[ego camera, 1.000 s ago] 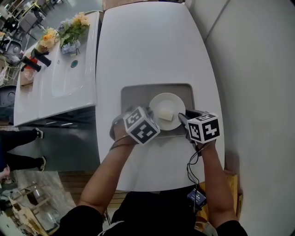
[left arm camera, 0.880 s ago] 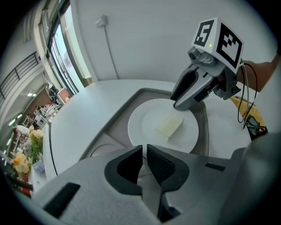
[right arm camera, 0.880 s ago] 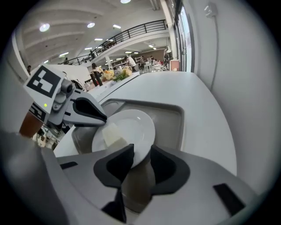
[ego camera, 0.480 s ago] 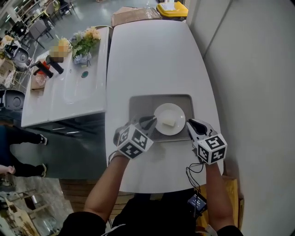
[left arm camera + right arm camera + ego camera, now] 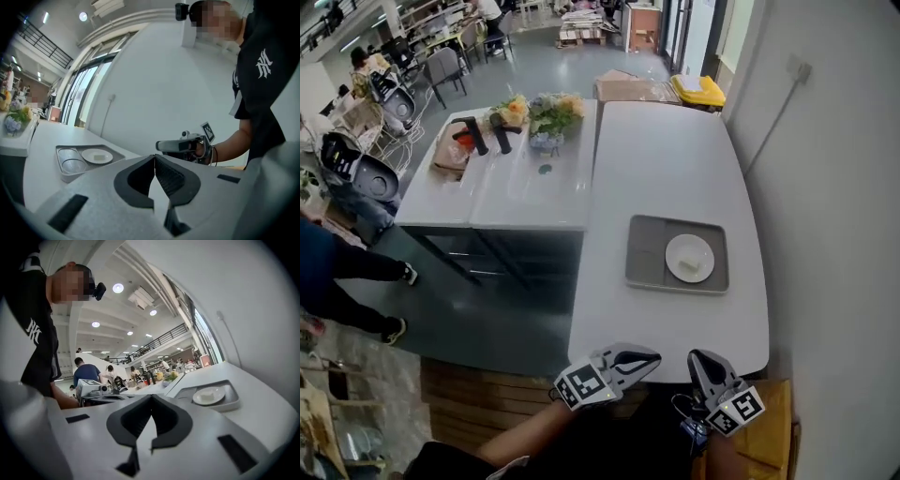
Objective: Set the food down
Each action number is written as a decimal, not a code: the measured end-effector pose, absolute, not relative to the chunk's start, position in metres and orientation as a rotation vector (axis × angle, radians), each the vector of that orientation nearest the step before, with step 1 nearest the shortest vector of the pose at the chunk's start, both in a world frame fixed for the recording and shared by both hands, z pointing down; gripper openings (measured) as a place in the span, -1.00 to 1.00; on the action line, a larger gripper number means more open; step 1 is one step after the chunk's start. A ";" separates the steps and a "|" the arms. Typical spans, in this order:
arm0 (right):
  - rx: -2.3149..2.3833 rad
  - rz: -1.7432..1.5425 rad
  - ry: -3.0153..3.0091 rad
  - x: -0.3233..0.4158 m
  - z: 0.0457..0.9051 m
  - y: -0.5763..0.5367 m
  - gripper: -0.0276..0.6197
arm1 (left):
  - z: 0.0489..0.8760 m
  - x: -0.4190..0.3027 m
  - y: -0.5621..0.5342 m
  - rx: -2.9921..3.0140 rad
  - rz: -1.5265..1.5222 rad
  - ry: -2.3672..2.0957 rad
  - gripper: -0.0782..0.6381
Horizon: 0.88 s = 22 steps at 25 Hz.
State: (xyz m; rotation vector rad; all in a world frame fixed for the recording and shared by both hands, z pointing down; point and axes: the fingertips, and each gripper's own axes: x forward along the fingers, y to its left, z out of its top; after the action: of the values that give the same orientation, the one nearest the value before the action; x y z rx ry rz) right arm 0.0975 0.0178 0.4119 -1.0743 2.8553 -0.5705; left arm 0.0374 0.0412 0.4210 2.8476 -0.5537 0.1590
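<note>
A grey tray [image 5: 649,253] lies on the white table [image 5: 666,169] near its right side. On it sits a white plate [image 5: 689,258] with a small pale piece of food [image 5: 690,266]. Both grippers hang off the table's near edge, well back from the tray. My left gripper [image 5: 649,357] is shut with nothing between its jaws, and so is my right gripper [image 5: 701,360]. In the left gripper view the shut left gripper [image 5: 154,158] points past the tray [image 5: 65,171] and plate [image 5: 97,156]. In the right gripper view the right gripper [image 5: 151,398] is shut, with the plate [image 5: 209,395] ahead at right.
A second white table [image 5: 487,187] adjoins at left, carrying flowers [image 5: 546,114] and dark bottles [image 5: 478,134]. A wall [image 5: 834,187] runs along the right. A person [image 5: 337,272] stands at far left. Chairs, a cardboard box [image 5: 628,89] and a yellow bin [image 5: 698,90] stand beyond.
Both grippers have drawn back from the tray's sides to beyond the table's near edge, and their jaws have closed. The plate with the food stays on the tray. The head view has lifted.
</note>
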 end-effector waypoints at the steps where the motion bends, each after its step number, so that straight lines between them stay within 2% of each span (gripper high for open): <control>1: -1.045 -0.564 2.877 0.086 0.412 0.032 -0.90 | 0.415 0.037 0.057 2.865 0.143 -0.549 -0.76; 8: -0.976 -0.402 2.944 0.041 0.381 0.076 -0.90 | 0.388 0.011 0.110 2.922 0.053 -0.629 -0.76; 16: -1.097 -0.373 2.895 0.059 0.367 0.110 -0.90 | 0.364 0.000 0.138 2.955 -0.014 -0.659 -0.76; 22: -1.115 -0.372 2.906 0.059 0.375 0.129 -0.90 | 0.388 0.012 0.153 3.005 0.125 -0.602 -0.76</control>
State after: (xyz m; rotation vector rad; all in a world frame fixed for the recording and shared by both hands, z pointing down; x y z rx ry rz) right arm 0.0592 0.1289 0.3747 -1.1146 2.9056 -0.3723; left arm 0.0119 0.1534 0.3878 3.0047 -0.6020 0.1249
